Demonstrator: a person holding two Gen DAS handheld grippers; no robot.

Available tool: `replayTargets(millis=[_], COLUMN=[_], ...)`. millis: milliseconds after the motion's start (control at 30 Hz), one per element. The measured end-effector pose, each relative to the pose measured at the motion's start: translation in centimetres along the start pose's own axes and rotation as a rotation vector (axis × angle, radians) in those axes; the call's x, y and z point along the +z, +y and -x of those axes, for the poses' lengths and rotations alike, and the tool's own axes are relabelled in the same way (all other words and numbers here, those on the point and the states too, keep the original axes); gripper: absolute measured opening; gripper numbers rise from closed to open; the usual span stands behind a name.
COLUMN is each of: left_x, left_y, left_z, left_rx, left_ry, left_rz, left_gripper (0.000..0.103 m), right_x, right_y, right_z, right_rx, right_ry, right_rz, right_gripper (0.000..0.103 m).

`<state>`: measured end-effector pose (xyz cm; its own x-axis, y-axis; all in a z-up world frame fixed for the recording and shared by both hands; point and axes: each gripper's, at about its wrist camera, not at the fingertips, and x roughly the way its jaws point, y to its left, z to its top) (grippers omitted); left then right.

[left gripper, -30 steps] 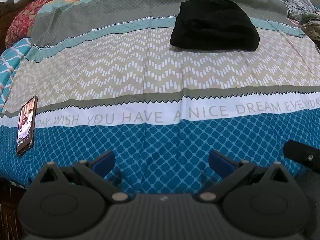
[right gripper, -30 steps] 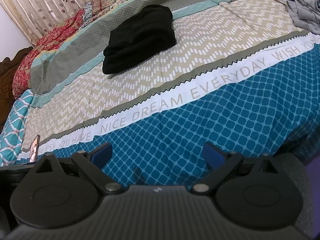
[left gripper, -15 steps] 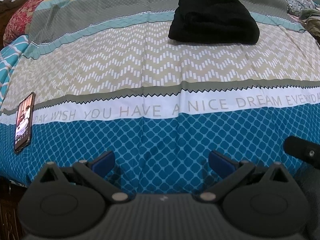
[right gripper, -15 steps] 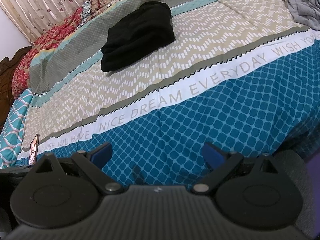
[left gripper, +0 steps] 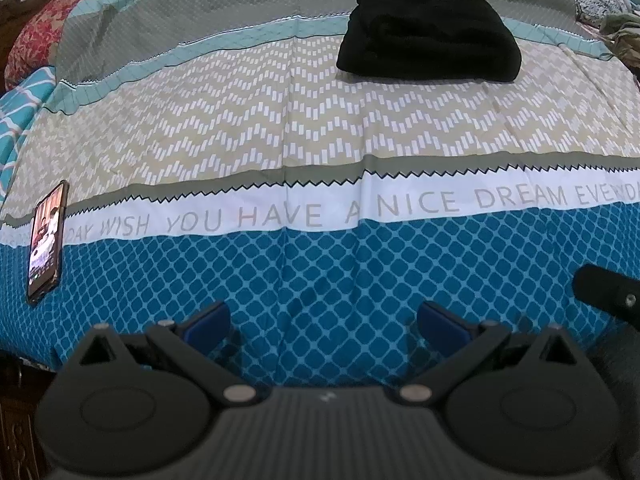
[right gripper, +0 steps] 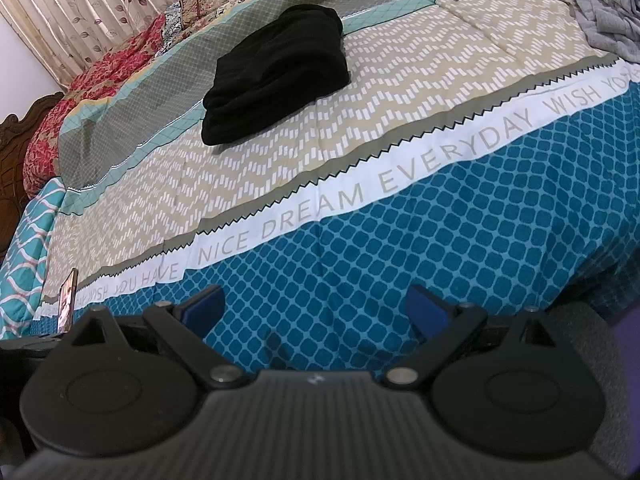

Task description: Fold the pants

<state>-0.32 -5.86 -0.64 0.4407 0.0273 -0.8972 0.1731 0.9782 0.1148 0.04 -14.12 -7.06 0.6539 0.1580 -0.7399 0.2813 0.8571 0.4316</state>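
Lettering on the bedsheet's (left gripper: 320,160) white band reads "WISH YOU HAVE A NICE DREAM EVERYDAY". Beyond that band, on the beige zigzag stripe, black pants (left gripper: 430,34) sit folded into a soft, thick bundle. Near the band's end lies a phone (left gripper: 46,240). Left gripper (left gripper: 323,318) and right gripper (right gripper: 314,306) hover over the blue lattice print, jaws spread, empty.

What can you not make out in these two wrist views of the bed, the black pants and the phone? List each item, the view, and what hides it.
1. Black pants: the fold layers, both views; the dark fabric shows no detail.
2. Phone: its lower end, right wrist view; the left gripper body covers it.
3. Phone screen: content too small, left wrist view.
4. Bedsheet lettering: cut off by the right edge, left wrist view.
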Motion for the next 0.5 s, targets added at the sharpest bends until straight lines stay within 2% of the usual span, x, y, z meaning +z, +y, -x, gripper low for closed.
replayTargets(millis=[500], left_x=[-0.03], left_y=[-0.02], left_z=[-0.23], left_rx=[-0.004], left_ry=[0.006], left_rz=[-0.002], left_gripper=[0.103], right_x=[0.02], right_y=[-0.01], right_z=[-0.10], right_rx=[-0.001], right_ry=[0.000], right_rz=[-0.001], right_gripper=[0.098])
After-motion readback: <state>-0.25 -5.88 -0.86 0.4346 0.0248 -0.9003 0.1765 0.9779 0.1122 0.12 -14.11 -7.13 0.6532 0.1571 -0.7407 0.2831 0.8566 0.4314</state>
